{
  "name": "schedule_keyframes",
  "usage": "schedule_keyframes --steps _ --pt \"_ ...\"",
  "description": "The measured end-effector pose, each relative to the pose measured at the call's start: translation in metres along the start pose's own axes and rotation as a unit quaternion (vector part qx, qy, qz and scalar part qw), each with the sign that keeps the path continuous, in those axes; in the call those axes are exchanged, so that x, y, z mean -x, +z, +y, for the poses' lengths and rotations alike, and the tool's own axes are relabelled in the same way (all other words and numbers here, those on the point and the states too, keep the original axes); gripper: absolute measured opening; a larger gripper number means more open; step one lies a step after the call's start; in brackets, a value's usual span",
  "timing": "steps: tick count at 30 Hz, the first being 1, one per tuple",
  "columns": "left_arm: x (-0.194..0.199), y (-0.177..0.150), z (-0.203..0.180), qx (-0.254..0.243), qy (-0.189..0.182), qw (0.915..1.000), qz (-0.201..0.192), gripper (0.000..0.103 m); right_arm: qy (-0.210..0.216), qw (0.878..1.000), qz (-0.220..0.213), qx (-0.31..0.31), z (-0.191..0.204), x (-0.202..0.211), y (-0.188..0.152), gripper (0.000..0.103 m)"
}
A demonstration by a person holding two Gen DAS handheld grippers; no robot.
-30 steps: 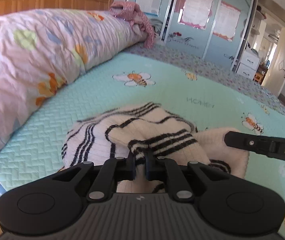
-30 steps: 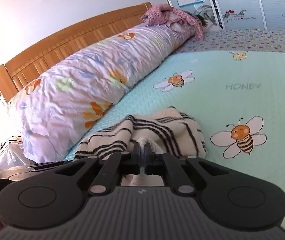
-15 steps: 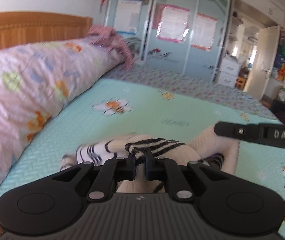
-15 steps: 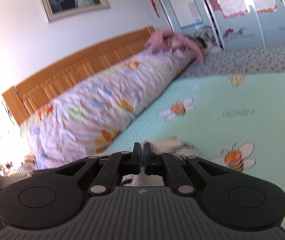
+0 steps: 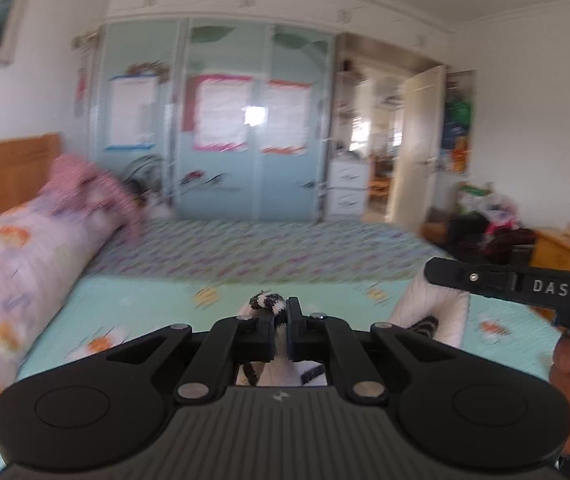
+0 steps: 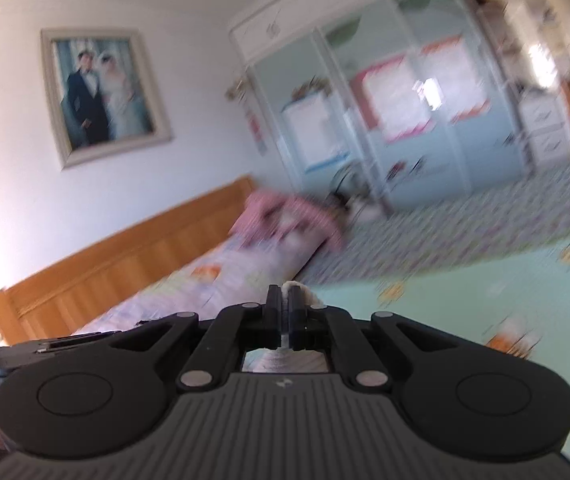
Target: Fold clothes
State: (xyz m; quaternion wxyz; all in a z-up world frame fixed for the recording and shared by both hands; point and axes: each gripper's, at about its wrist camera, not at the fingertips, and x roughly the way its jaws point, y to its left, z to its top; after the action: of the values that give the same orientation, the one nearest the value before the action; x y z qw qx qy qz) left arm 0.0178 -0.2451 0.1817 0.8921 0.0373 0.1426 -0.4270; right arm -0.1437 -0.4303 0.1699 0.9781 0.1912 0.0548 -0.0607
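Both jaws clamped on sweater (image 5: 267, 304) | left view only: right gripper (image 5: 431, 273), stripes

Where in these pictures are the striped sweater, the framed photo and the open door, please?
striped sweater (image 5: 267, 302): left wrist view, pinched striped tuft.
framed photo (image 6: 103, 94): right wrist view, picture's middle.
open door (image 5: 415, 152): left wrist view, door panel.

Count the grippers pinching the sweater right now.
2. The left gripper is shut on the sweater's striped edge, and the right gripper is shut on a cream edge. Most of the cloth hangs hidden below both.
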Motion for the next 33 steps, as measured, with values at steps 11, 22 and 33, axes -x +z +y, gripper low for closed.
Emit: schedule_keyframes --steps 11,22,33 --pt "-0.052 0.024 -0.133 -0.042 -0.133 0.9903 -0.006 0.004 -0.118 0.988 -0.095 0.019 -0.085 0.126 0.051 0.003" --pt "-0.143 -0.227 -0.158 -0.012 -0.136 0.9478 0.288 0.018 -0.278 0.937 0.171 -0.12 -0.217 0.105 -0.162 0.043" --pt "-0.091 -0.205 -0.182 -0.099 -0.121 0.9703 0.185 0.073 -0.282 0.942 0.16 -0.082 -0.171 0.141 -0.195 0.078"
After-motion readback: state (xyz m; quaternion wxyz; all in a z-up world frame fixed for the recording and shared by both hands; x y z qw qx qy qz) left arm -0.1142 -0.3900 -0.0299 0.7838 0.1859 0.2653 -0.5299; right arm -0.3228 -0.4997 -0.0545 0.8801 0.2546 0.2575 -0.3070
